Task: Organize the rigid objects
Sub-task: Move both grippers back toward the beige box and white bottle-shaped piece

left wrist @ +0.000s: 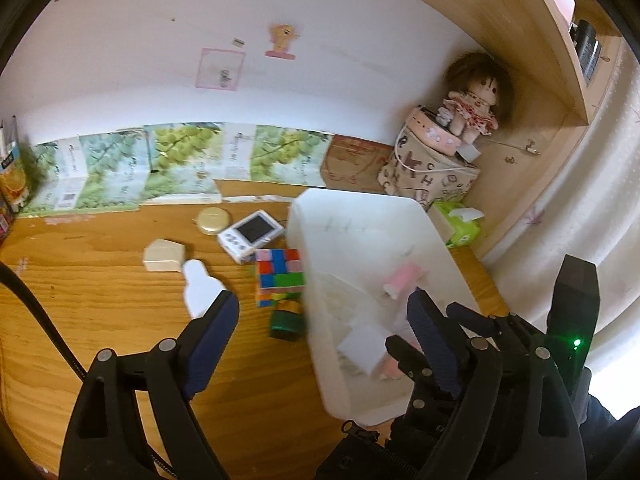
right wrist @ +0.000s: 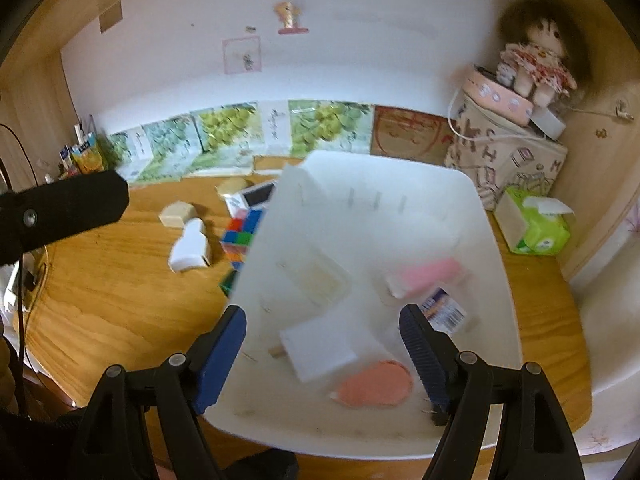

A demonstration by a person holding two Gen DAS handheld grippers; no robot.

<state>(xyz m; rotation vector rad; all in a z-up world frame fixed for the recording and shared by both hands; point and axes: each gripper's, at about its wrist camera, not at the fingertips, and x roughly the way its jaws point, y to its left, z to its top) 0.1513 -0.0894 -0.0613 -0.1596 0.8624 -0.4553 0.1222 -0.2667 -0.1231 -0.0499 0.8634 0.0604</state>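
Note:
A white plastic bin [left wrist: 320,344] [right wrist: 492,264] stands on the wooden desk and holds a pink tube [right wrist: 428,274], a white box [right wrist: 320,348], a pink round thing [right wrist: 376,388] and a clear case [right wrist: 316,276]. Left of the bin lie a colourful cube [left wrist: 280,276] [right wrist: 240,232], a green block [left wrist: 286,322], a white bottle [left wrist: 202,288] [right wrist: 190,248], a small white camera [left wrist: 252,236], a gold round tin [left wrist: 214,220] and a beige box [left wrist: 164,256]. My left gripper [left wrist: 320,320] is open and empty, at the bin's left wall. My right gripper [right wrist: 324,328] is open and empty, above the bin.
A patterned bag [left wrist: 428,176] with a doll [left wrist: 476,100] on top stands in the back right corner, next to a green tissue pack [right wrist: 536,224]. Fruit-printed cartons [left wrist: 160,164] line the back wall. A juice carton [left wrist: 14,180] stands far left.

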